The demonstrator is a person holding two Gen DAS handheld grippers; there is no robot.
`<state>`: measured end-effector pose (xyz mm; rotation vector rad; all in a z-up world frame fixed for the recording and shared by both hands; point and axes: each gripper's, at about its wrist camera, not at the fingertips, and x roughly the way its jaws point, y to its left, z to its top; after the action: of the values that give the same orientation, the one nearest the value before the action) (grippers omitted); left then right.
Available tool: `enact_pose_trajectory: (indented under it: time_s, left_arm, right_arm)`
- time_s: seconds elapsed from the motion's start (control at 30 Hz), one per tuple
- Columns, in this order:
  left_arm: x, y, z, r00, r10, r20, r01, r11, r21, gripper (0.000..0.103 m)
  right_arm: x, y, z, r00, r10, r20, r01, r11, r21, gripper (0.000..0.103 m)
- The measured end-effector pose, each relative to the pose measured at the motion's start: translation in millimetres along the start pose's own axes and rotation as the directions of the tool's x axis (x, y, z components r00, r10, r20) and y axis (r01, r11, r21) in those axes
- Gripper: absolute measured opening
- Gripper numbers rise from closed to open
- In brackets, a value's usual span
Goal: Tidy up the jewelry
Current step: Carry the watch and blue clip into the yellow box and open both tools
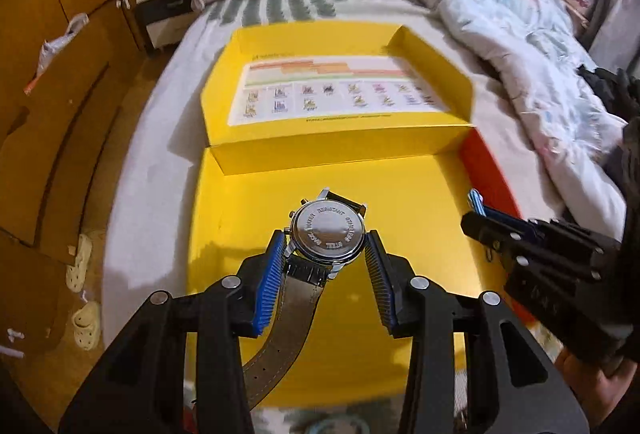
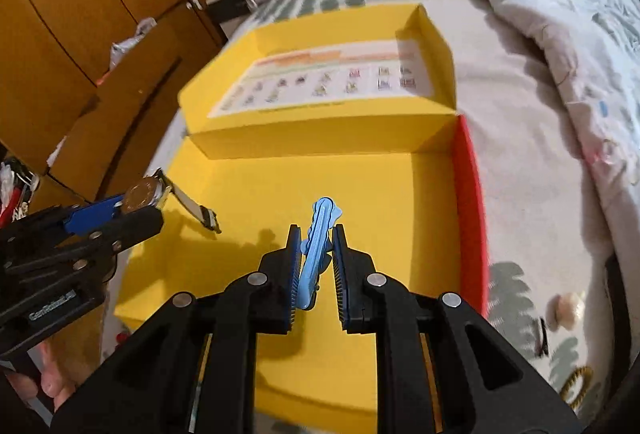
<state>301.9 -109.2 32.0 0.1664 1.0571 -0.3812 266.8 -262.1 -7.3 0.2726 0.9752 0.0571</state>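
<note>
So I have two things held up over the yellow box (image 1: 400, 314) right now, one in each gripper. My left gripper (image 1: 327, 234) is squeezing a watch (image 1: 327, 234) by its round metal case, back side up, and the strap (image 1: 280, 322) hangs down under it. My right gripper (image 2: 317, 258) is pinched tight on a blue clip (image 2: 316, 254), which stands up between the pads.

The box sits on the bed (image 2: 528, 194). Its lid (image 1: 340, 86) is flipped open behind it, with a picture sheet (image 1: 340, 90) inside the lid. The bottom of the box looks bare. I see nothing lying in it yet.

So I think the job is only just getting going. Both things are picked up, and that part is done. Putting them down in the box is not done. Both are in the air above the yellow floor, the watch on the left side and the clip more to the right.

A few small things lie on the bed near the box's right corner in the right view. They are too blurry for me to name, so there may be more to sort.
</note>
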Motion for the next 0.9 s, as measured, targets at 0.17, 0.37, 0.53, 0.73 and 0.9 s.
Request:
enact_pose_trajectory:
  time_s: [0.17,0.37,0.53,0.73,0.9]
  left_arm:
    - [41.0,0.6,14.7,0.998,-0.009,-0.055,0.008,1.000,-0.017,0.041]
    - [70.3,5.6,28.1,0.998,-0.002,-0.070,0.000,1.000,-0.026,0.042]
    - [85.5,0.9,27.2,0.993,0.013,-0.119,-0.013,1.000,0.001,0.042]
    - [104.1,1.3,17.8,0.982,0.004,-0.191,-0.007,1.000,-0.015,0.042]
    - [100.2,4.1,15.8,0.981,-0.009,-0.196,0.002,0.999,-0.032,0.043]
  right_arm:
    - [38.2,-7.2,19.6,0.998,-0.026,-0.058,0.026,1.000,0.004,0.016]
    - [70.8,-10.2,36.5,0.992,-0.072,-0.108,0.072,0.997,0.000,0.016]
    - [98.4,-18.4,46.8,0.978,-0.119,-0.173,0.124,0.992,0.017,0.016]
    - [113.4,-25.0,47.6,0.972,-0.128,-0.196,0.136,0.990,0.025,0.017]
    - [113.8,-21.3,48.6,0.966,-0.148,-0.214,0.151,0.989,-0.002,0.025]
